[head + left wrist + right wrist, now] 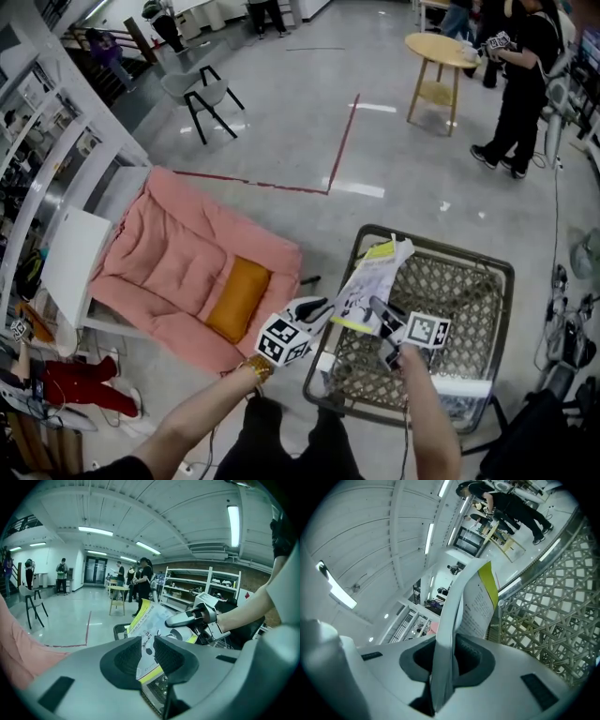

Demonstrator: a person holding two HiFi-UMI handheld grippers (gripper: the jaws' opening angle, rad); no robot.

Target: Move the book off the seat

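My left gripper (323,307) and right gripper (377,309) are pale grey, each bearing black-and-white marker cubes (283,340); gold wristband (255,367), black sleeve (122,466).

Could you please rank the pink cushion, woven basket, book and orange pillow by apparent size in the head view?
Largest: pink cushion and woven basket, too alike to rank.
Smaller: book and orange pillow, also about alike.

Round wooden table (441,47) and grey chair (197,86) stand well apart.
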